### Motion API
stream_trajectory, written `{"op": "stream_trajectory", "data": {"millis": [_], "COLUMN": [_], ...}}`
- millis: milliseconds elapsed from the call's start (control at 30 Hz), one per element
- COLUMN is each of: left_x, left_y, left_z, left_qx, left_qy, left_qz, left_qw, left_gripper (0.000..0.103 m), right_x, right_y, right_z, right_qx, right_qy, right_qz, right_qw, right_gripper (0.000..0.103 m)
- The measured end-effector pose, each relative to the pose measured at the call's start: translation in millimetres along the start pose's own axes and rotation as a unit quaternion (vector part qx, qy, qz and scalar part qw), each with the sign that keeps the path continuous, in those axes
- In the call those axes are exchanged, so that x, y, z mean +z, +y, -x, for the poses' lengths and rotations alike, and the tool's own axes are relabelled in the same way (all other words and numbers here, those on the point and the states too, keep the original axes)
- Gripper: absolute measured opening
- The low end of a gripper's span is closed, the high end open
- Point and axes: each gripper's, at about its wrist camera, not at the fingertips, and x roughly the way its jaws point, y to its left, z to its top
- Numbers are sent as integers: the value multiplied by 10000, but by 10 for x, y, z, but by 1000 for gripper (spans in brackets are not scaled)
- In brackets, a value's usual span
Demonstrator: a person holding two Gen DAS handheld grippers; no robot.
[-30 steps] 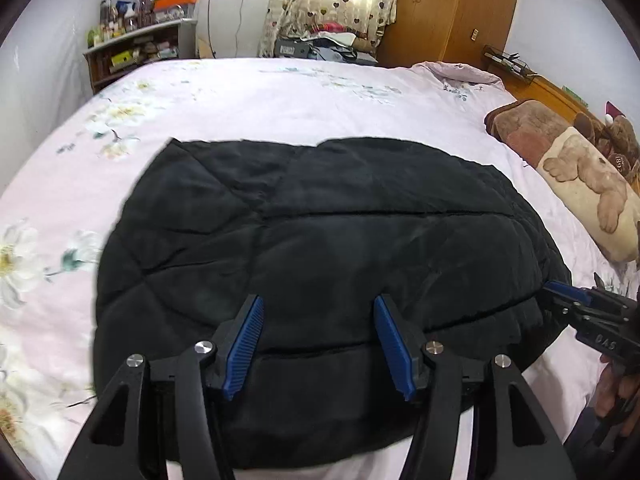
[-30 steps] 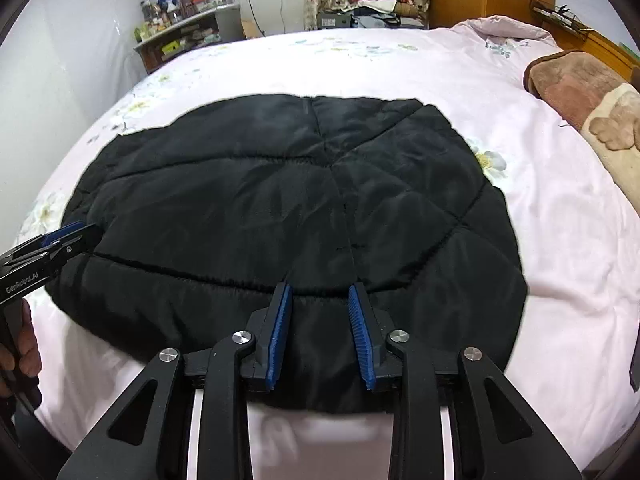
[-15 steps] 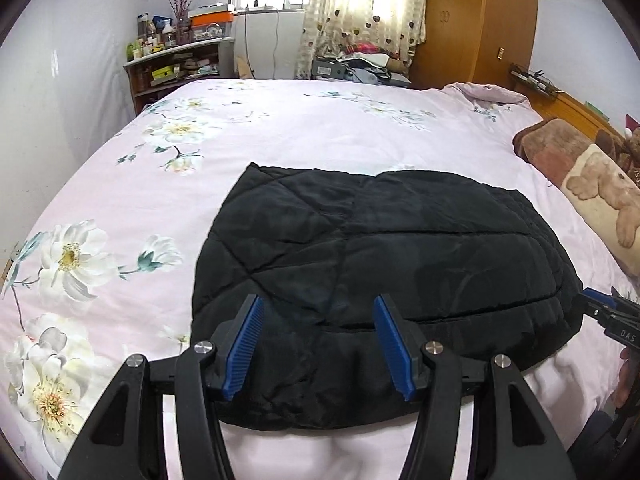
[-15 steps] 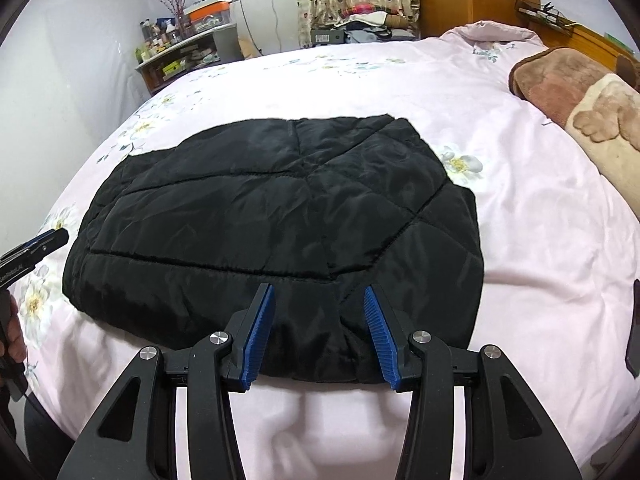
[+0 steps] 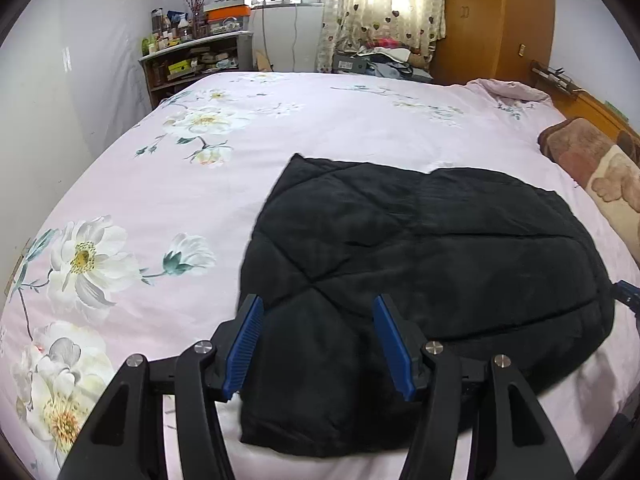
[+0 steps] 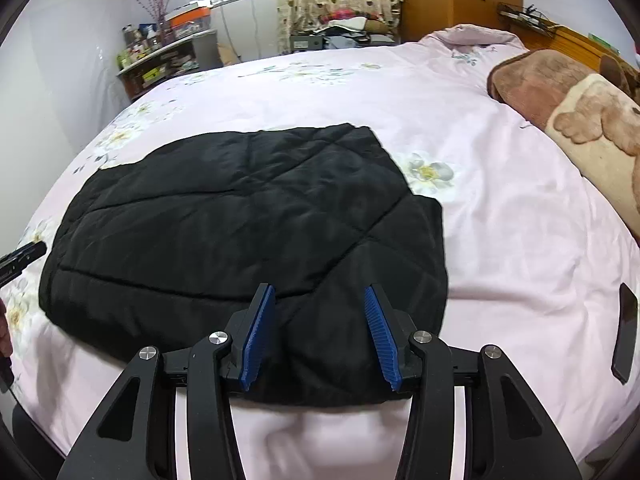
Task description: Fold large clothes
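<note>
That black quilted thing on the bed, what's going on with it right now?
A person is folding a black quilted garment on a bed with a pink floral sheet, holding a two-finger gripper in each hand. The garment lies folded into a compact, roughly flat bundle near the bed's edge. The left gripper and the right gripper both hover over its near edge with jaws apart, gripping nothing. A brown bear-print blanket lies off to the right side.

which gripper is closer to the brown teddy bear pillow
Right. The right gripper is over the jacket end nearer the pillow; the left gripper is over the far end.
</note>
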Motion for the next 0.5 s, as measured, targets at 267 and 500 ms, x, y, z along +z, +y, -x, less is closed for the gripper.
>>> {"op": "stream_trajectory", "data": {"millis": [267, 500], "left_x": [69, -39], "left_y": [536, 645], "left_z": [-336, -725], "left_qx": [-39, -517], "left_qy": [135, 507], "left_qz": [575, 781], "left_qw": [9982, 9943], "left_gripper": [60, 61], "right_x": [73, 40], "right_y": [-307, -565], "right_z": [-188, -417], "right_qx": [-279, -159], "right_qy": [105, 329], "right_qz": [-137, -445], "right_qw": [9995, 9983], "right_gripper": [52, 65]}}
